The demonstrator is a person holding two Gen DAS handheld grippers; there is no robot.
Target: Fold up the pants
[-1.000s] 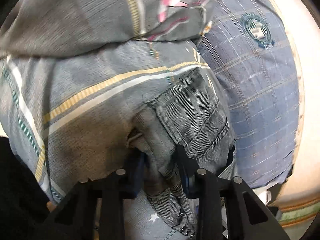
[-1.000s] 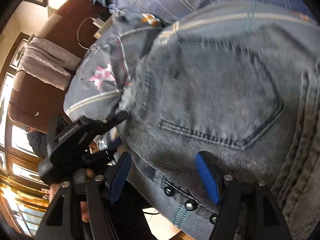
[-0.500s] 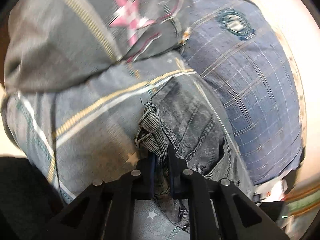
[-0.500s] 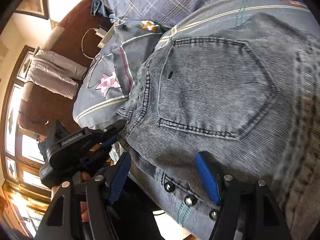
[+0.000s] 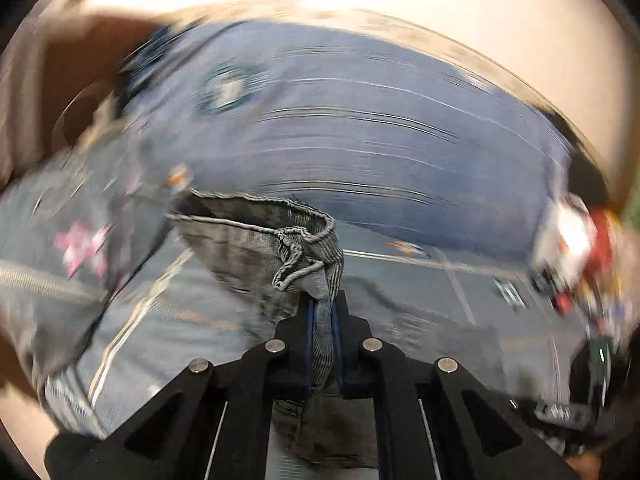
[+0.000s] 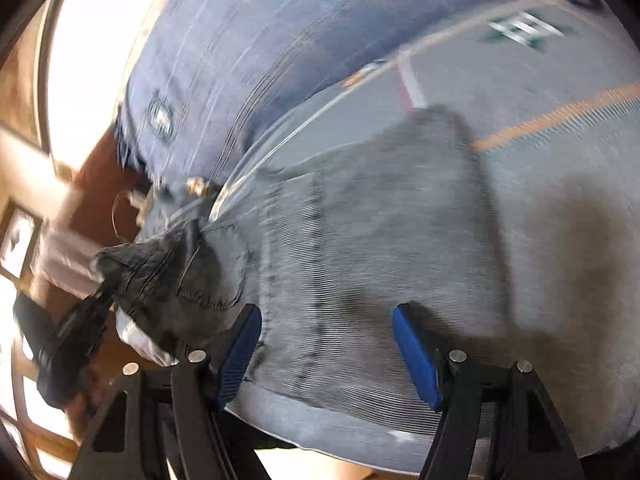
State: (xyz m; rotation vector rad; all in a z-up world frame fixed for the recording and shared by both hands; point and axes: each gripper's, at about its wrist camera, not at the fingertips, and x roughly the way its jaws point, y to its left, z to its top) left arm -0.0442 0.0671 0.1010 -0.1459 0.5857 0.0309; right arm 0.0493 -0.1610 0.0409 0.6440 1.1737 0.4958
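The grey corduroy pants (image 6: 360, 264) lie on a grey striped bedspread (image 6: 560, 160). My left gripper (image 5: 322, 320) is shut on the pants' waistband edge (image 5: 308, 248) and holds it lifted; the cloth hangs from the jaws. In the right wrist view the left gripper (image 6: 92, 312) shows at the left, pulling that corner of the pants away. My right gripper (image 6: 326, 344) is open, its blue pads (image 6: 416, 356) spread over the flat part of the pants, holding nothing.
A blue plaid pillow (image 5: 360, 128) with a round badge lies beyond the pants. A grey pillow with a pink star (image 5: 80, 248) is at the left. Blurred small items (image 5: 576, 256) sit at the bed's right edge.
My left gripper has closed on the waistband and swung it up and sideways fast; both views are blurred. The right gripper stays open and has shifted over the pants.
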